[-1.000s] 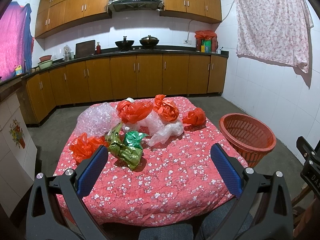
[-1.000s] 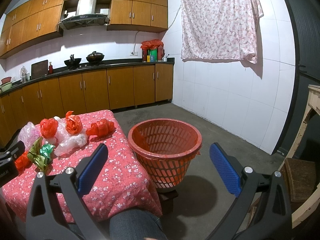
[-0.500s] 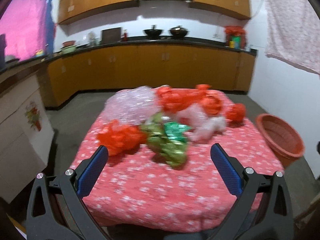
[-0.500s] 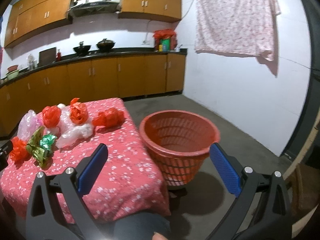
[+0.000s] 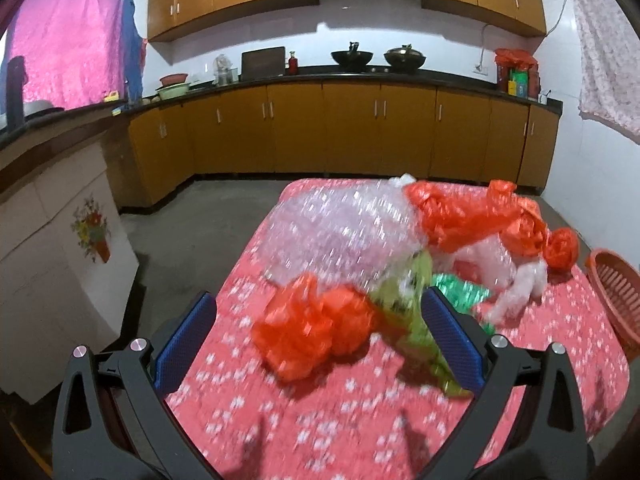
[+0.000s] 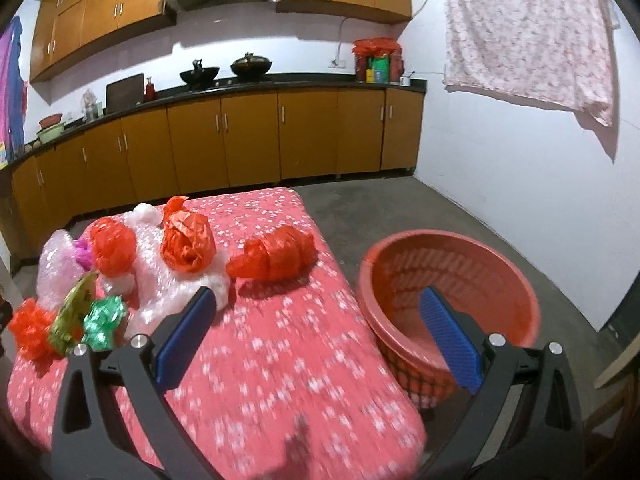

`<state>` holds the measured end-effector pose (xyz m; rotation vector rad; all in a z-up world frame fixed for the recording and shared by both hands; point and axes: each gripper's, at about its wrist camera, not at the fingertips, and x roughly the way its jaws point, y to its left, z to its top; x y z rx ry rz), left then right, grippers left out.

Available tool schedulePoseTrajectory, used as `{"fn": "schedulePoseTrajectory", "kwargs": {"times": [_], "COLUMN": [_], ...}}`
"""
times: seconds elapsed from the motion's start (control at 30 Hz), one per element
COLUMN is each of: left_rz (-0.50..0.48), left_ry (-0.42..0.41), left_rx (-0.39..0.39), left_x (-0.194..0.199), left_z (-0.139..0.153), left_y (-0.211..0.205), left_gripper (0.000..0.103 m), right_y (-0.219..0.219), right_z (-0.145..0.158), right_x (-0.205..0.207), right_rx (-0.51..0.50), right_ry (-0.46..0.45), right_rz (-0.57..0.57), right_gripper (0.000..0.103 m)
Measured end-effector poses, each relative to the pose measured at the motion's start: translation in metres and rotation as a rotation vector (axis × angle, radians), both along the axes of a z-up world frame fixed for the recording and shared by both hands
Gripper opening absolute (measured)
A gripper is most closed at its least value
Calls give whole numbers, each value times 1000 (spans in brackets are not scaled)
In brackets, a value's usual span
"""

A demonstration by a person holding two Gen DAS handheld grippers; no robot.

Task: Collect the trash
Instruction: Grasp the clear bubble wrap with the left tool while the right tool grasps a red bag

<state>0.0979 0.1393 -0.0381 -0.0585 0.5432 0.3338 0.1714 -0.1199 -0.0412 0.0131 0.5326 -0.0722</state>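
Crumpled trash lies on a table with a red flowered cloth [image 5: 360,412]. In the left wrist view my left gripper [image 5: 320,320] is open, with a red plastic wad [image 5: 316,330] between its blue pads and a green wrapper [image 5: 408,320] beside the right pad. Bubble wrap [image 5: 340,232] and more red bags [image 5: 460,220] lie behind. My right gripper [image 6: 316,324] is open and empty over the table's right edge, next to the orange basket [image 6: 448,276]. A red bag [image 6: 276,258] lies ahead of it.
Kitchen cabinets [image 5: 320,128] line the back wall. A white box with a flower picture [image 5: 52,252] stands left of the table. The basket also shows at the right edge of the left wrist view [image 5: 616,292]. A wooden piece [image 6: 616,368] stands at the far right.
My left gripper has moved forward and left, close to the red wad. My right gripper has moved forward and down toward the table edge and basket. Both stay open.
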Motion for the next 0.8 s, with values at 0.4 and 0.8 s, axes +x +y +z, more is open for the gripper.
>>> {"fn": "schedulePoseTrajectory", "kwargs": {"times": [0.4,0.8], "left_rz": [-3,-11], "left_ry": [10,114], "left_rx": [-44,-112], "left_x": [77,104], "left_z": [5,-19], "left_y": [1,8], "left_gripper": [101,73], "right_y": [10,26], "right_z": [-27,-70], "right_x": [121,164], "right_rx": [72,29], "right_ry": [86,203], "right_rz": [-50,-17], "right_gripper": [99,90]}}
